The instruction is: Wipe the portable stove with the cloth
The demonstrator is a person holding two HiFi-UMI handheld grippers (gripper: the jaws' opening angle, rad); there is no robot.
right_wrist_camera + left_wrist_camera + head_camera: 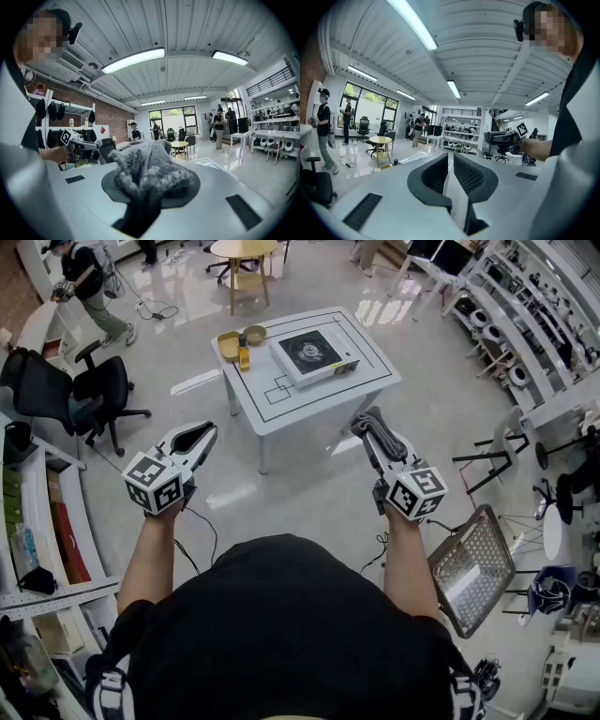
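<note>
The person's black shirt (281, 634) fills the bottom of the head view, with both bare forearms reaching forward from it. At the end of the right arm, the right gripper (372, 427) is clamped on the cloth (377, 434). The cloth is a grey, fluffy wad, bunched between the jaws and spilling over their tips. The left gripper (200, 435) is held out level with it. Its jaws are drawn almost together, leaving only a thin slit with nothing in it.

Both grippers hang over bare floor, well short of the white table (281, 409) ahead. The portable stove (314, 354) sits on the far half of that table, inside a black-lined rectangle. It is a square, pale casing with a black top and a round burner in the middle. The stove is well apart from the cloth, beyond the right gripper and a little to its left. Just left of the stove stand an amber bottle (244, 355) and a yellow tray (228, 343).
</note>
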